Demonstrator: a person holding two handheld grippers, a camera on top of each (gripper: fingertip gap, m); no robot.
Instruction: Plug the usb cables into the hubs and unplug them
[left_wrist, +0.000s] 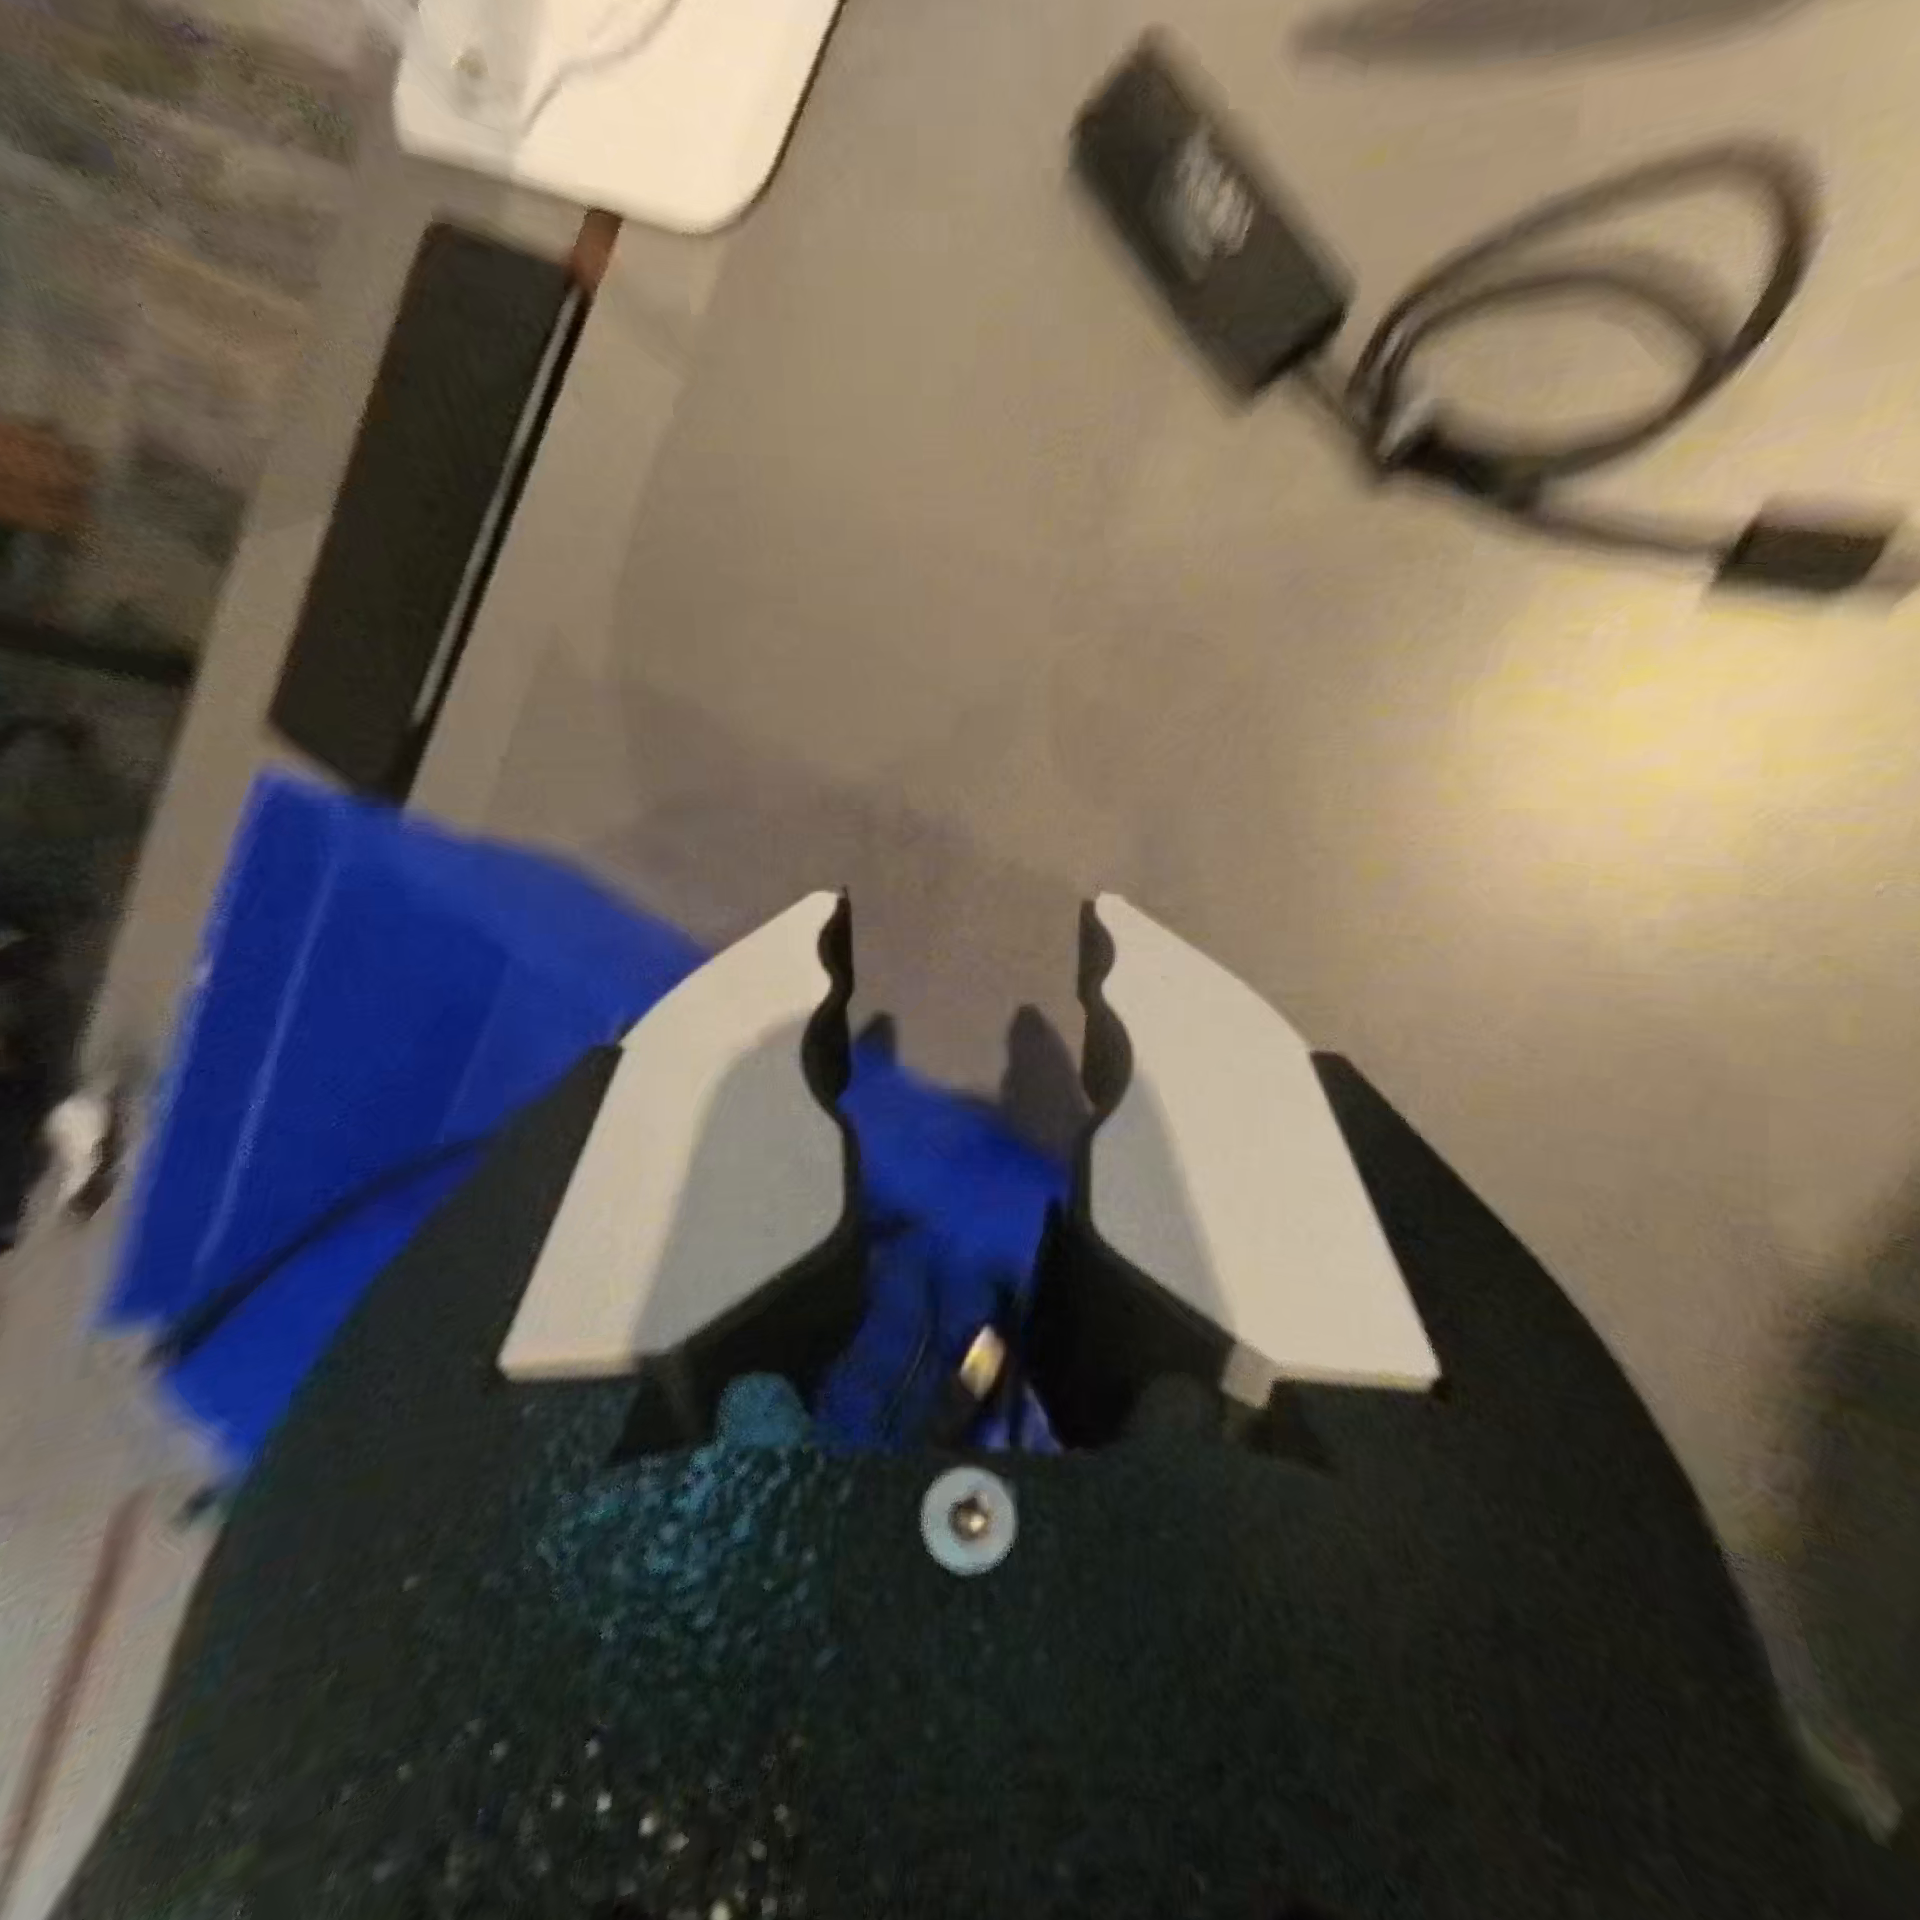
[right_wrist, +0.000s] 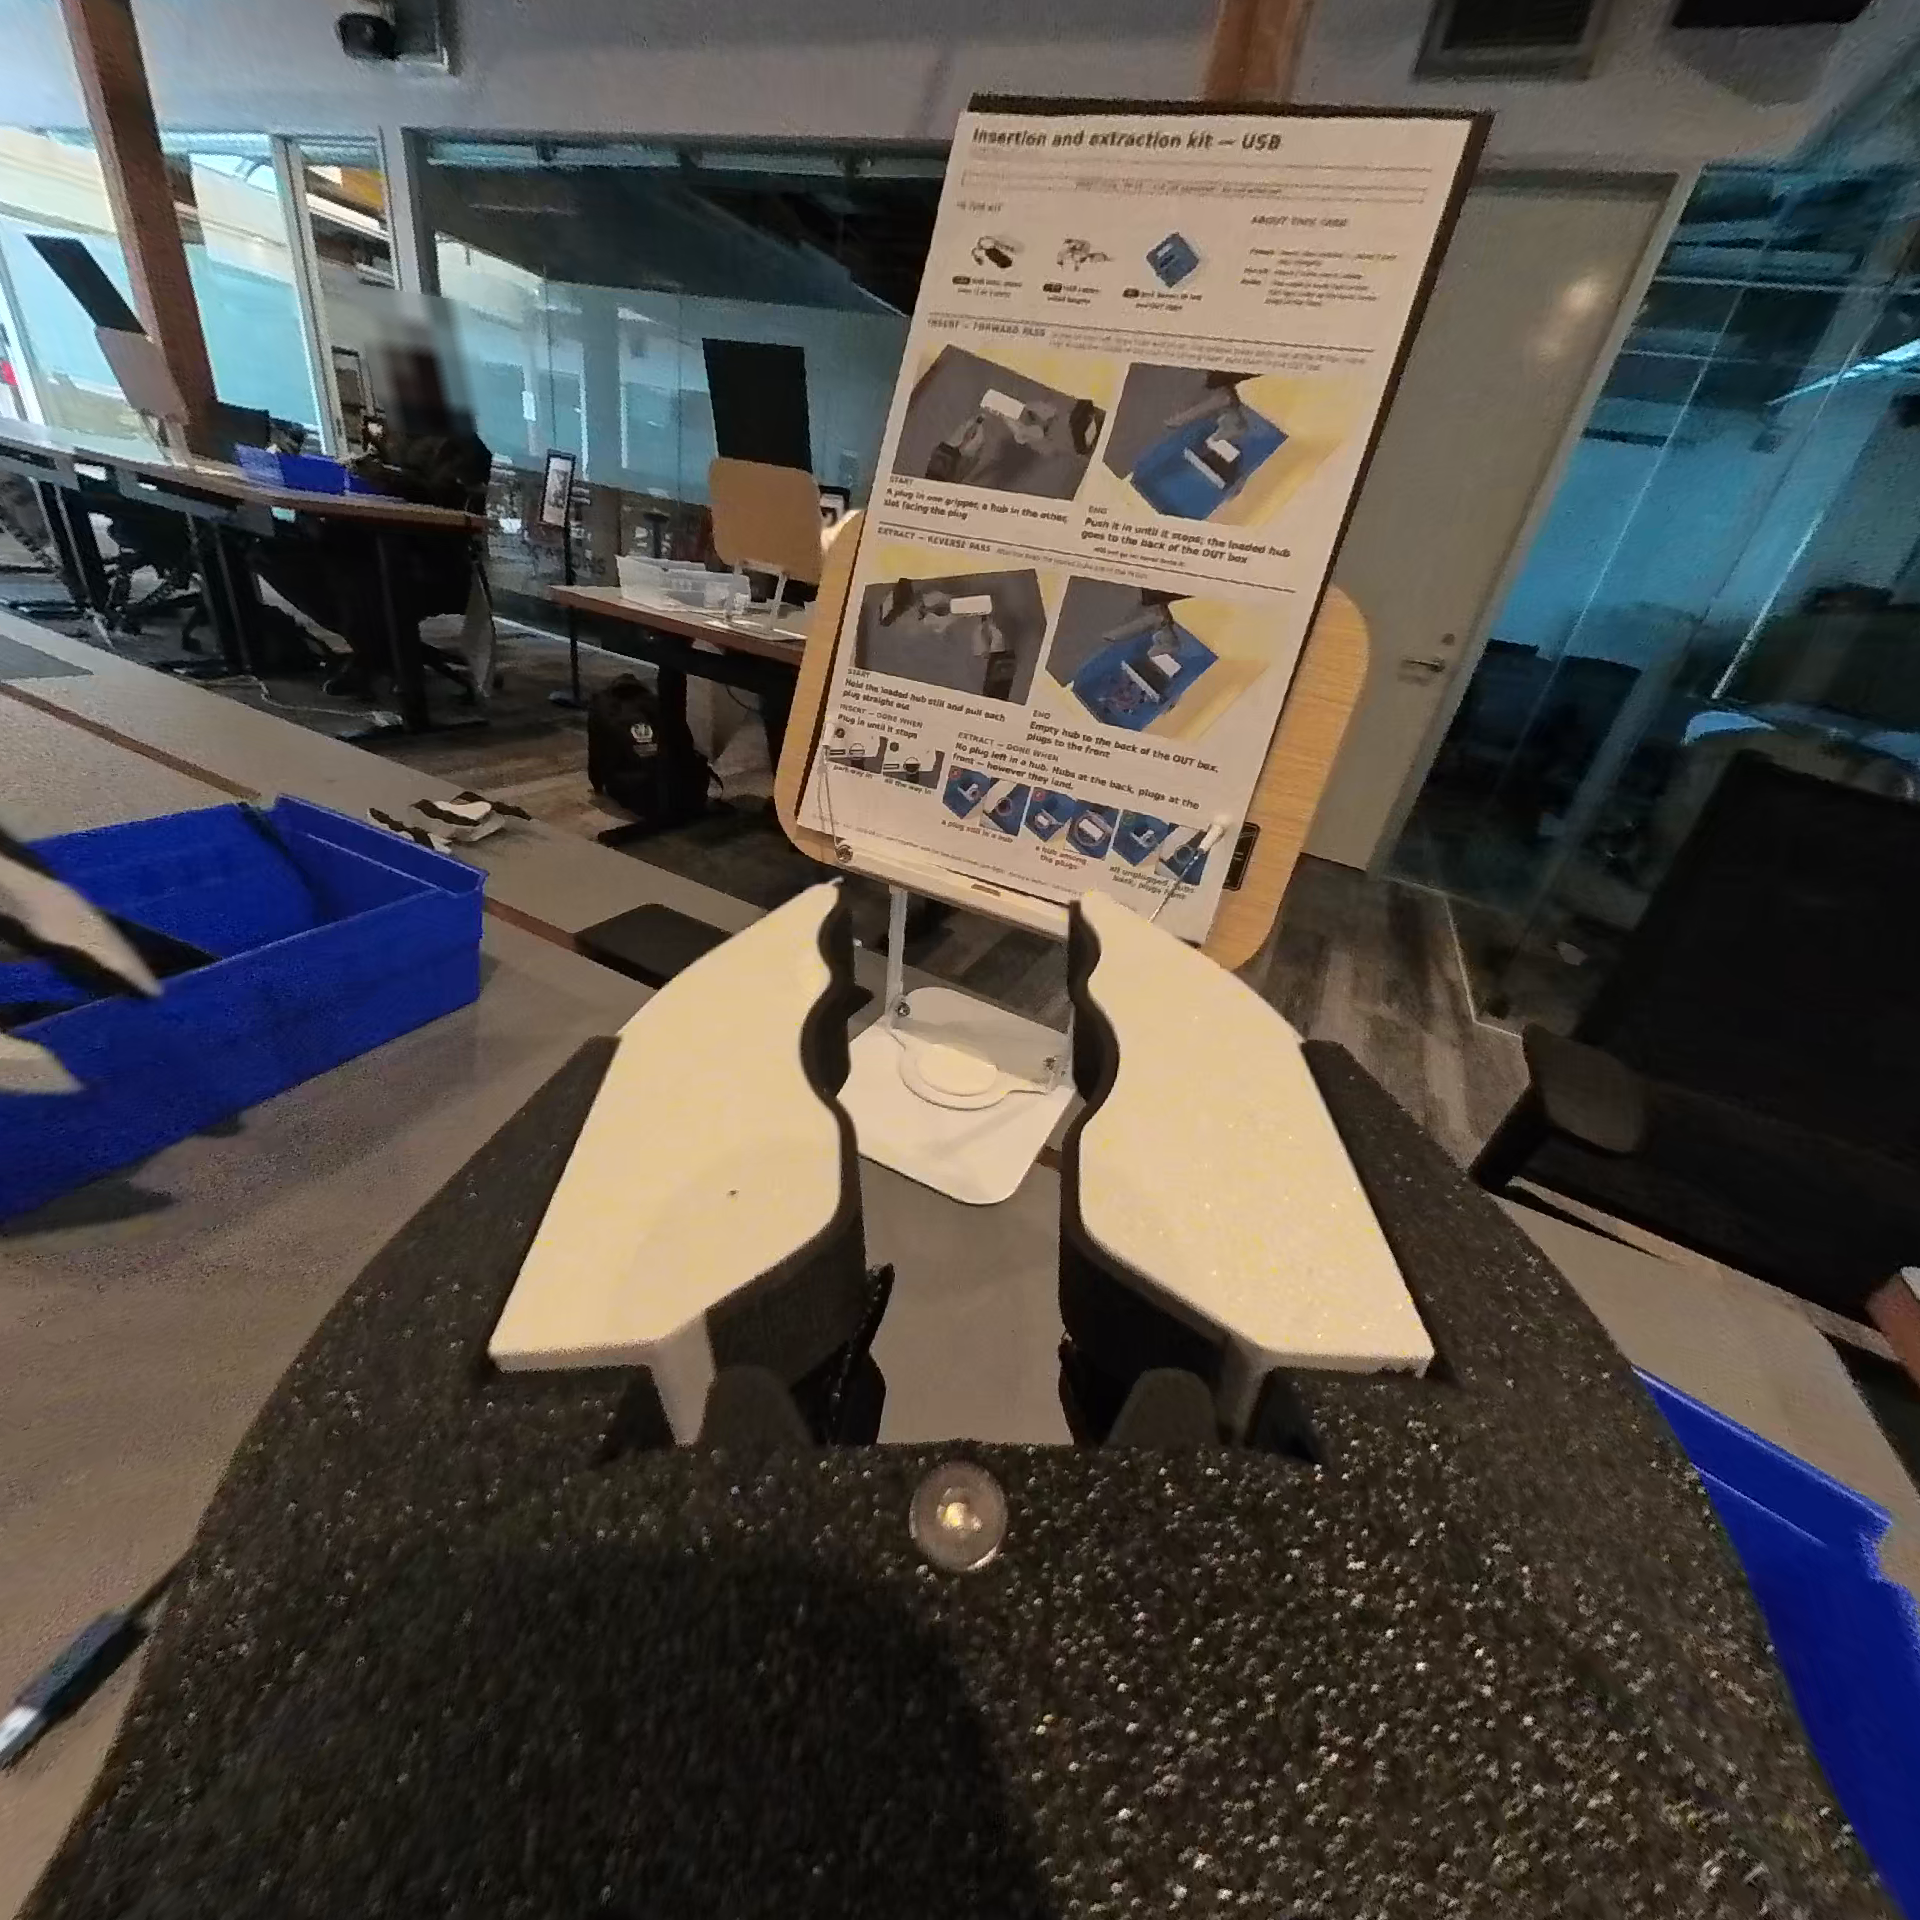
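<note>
Left tongs (left_wrist: 964, 956) gape empty above the grey bench (left_wrist: 1351, 831), near a black rectangular USB hub (left_wrist: 1205, 223) with its looped cable (left_wrist: 1621, 343). Right tongs (right_wrist: 961, 956) gape empty, facing a printed instruction card (right_wrist: 1132, 499).

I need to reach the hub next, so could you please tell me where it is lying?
In the left wrist view the black hub lies on the table at upper right, its coiled cable just right of it.
</note>
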